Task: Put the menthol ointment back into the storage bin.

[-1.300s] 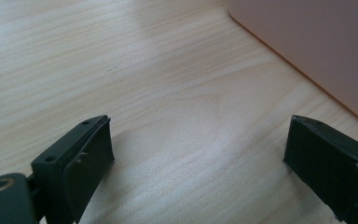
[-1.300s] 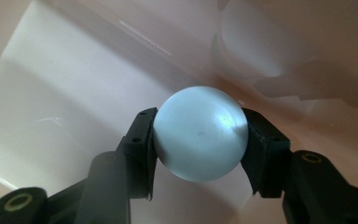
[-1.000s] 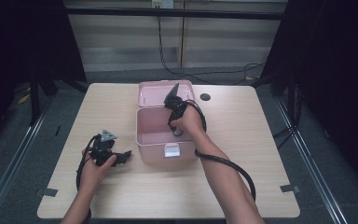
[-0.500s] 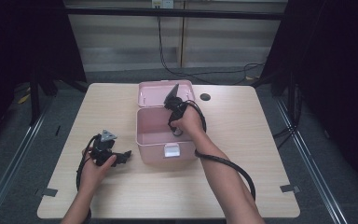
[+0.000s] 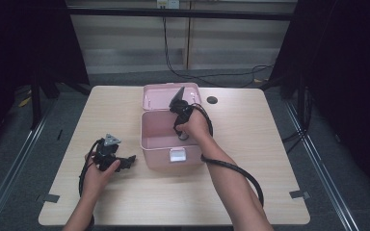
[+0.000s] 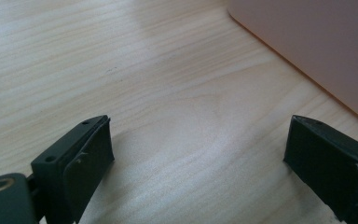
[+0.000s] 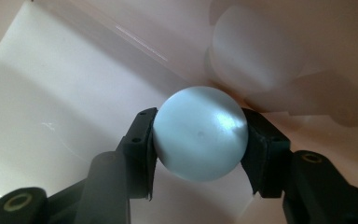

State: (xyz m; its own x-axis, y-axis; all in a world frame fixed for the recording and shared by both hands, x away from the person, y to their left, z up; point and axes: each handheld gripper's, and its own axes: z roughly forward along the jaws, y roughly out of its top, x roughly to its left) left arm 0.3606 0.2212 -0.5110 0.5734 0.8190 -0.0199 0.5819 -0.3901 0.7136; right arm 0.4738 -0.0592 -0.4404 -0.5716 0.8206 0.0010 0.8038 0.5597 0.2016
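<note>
Right gripper [image 7: 199,154] is holding a pale blue smooth ball [image 7: 199,133] inside the open pink plastic box [image 5: 149,144].

The ball is sitting squarely between the right jaws, both pads pressing its sides, with the box's pale inner wall just beyond it. Judged step: placing or lifting the ball; the next move calls for a steady grip clear of the walls. Left gripper [image 6: 200,158] is resting on the light wooden table [image 6: 168,93], jaws wide apart, nothing between them, the box beside one jaw. No brand, label or writing is legible.

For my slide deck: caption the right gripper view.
Right gripper clamps a pale blue ball inside the pink box.
</note>
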